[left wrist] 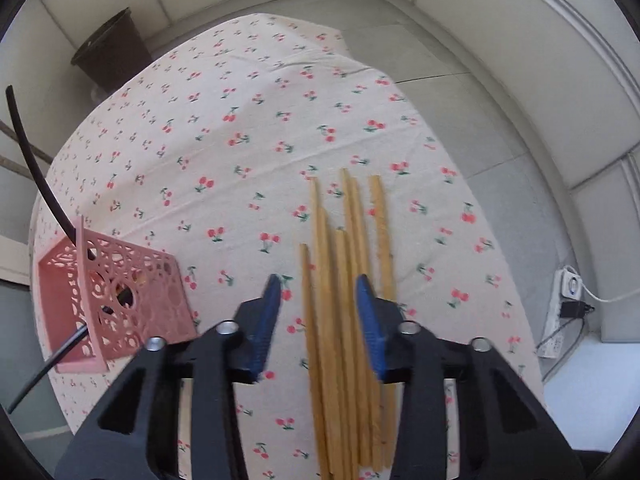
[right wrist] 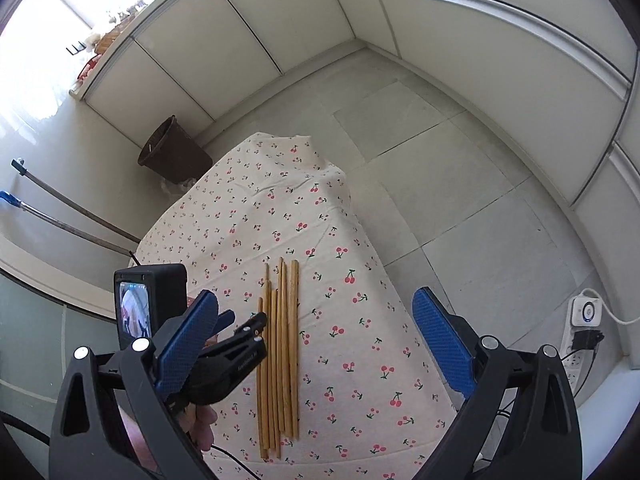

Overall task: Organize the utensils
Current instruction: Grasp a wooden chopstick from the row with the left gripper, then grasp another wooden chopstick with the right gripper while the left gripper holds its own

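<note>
The left gripper (left wrist: 318,300), partly open and gripping nothing, is hanging over the near ends of chopsticks (left wrist: 344,308) lying lengthwise away from it on the cherry-print surface (left wrist: 208,152), while the wide-open, empty right gripper (right wrist: 320,336) is waiting farther back.

Table under me wears a cream cherry-print cloth (right wrist: 280,216), wrinkled at the far end. Floor (right wrist: 460,184) is large pale grey tiles with dark grout lines. White panelled cabinet fronts (right wrist: 248,32) run along the far walls and meet in a corner. Dark brown waste bin (right wrist: 174,152) stands on the floor by the cabinets, near the table's far left corner. Strong daylight blows out the upper left. White power strip (right wrist: 576,344) with plugs lies on the floor at right. Two long handles (right wrist: 76,216) lean at left.
</note>
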Demonstrator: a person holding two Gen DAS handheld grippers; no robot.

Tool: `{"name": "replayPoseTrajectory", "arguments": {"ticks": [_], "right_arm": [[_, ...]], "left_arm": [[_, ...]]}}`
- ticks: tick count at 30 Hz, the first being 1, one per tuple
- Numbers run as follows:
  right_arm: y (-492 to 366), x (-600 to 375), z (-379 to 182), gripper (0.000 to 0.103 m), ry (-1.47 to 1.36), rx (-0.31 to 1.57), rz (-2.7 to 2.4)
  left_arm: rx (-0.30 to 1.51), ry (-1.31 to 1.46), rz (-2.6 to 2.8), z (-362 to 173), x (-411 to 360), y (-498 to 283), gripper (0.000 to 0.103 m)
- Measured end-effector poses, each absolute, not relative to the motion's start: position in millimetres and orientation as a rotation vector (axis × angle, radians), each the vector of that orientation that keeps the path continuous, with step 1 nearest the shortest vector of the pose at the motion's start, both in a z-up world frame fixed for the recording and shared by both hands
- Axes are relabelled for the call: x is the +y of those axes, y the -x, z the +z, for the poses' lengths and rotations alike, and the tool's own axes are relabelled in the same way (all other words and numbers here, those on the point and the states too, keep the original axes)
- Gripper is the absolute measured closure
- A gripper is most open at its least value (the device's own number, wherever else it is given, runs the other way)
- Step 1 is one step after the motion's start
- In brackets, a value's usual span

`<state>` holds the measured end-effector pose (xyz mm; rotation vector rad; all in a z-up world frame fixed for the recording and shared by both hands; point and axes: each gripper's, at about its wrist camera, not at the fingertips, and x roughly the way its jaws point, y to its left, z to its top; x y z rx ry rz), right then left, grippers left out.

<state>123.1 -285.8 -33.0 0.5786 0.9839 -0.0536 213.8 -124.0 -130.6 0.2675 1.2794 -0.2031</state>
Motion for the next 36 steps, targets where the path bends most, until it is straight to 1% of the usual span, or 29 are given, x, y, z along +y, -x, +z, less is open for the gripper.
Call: {"name": "replayPoseTrajectory", "arguments": {"ticks": [1, 3, 6, 17, 18, 21, 22, 23, 24, 30, 36], "right_arm": [[-123.0, -287.1, -33.0, 0.008, -0.588, 0.983, -0.05], [-122.8, -289.2, -33.1, 0.008, -0.598, 0.979, -0.049], [-123.6, -291.6, -35.5, 0.008, -0.608, 0.983, -0.058], [-129.3, -293.1, -47.7, 0.008, -0.616, 1.019, -0.075], [-129.7, -292.9, -49.3, 0.008, -0.616, 1.024, -0.077], [-132.7, -293.0, -56.8, 0.008, -0.612, 1.046, -0.086], [-134.1, -292.5, -60.0, 0.008, -0.609, 1.056, -0.09], [-136.2, -291.8, -64.5, 0.008, -0.607, 1.069, -0.094], [-138.3, -291.2, -68.2, 0.008, -0.606, 1.082, -0.097], [-164.2, -273.8, -101.7, 0.008, -0.556, 1.165, -0.112], [-189.1, -246.1, -135.7, 0.008, -0.474, 1.208, -0.123]], "left_arm": [[1.287, -0.265, -0.19, -133.4, -122.2, -216.0, 0.078], [1.304, -0.261, -0.171, -140.1, -119.1, -220.4, 0.083], [1.312, -0.267, -0.163, -148.2, -119.5, -223.6, 0.086], [1.339, -0.207, -0.173, -164.8, -114.2, -241.8, 0.088], [1.34, -0.198, -0.184, -165.1, -113.7, -243.8, 0.09], [1.318, -0.222, -0.199, -165.7, -114.9, -242.4, 0.09], [1.307, -0.235, -0.203, -166.4, -116.7, -241.2, 0.093], [1.296, -0.241, -0.206, -167.3, -118.2, -239.1, 0.094], [1.286, -0.238, -0.212, -168.2, -118.6, -236.4, 0.098], [1.243, -0.22, -0.223, -163.8, -112.7, -205.8, 0.099], [1.188, -0.149, -0.265, -131.7, -85.9, -162.2, 0.099]]}}
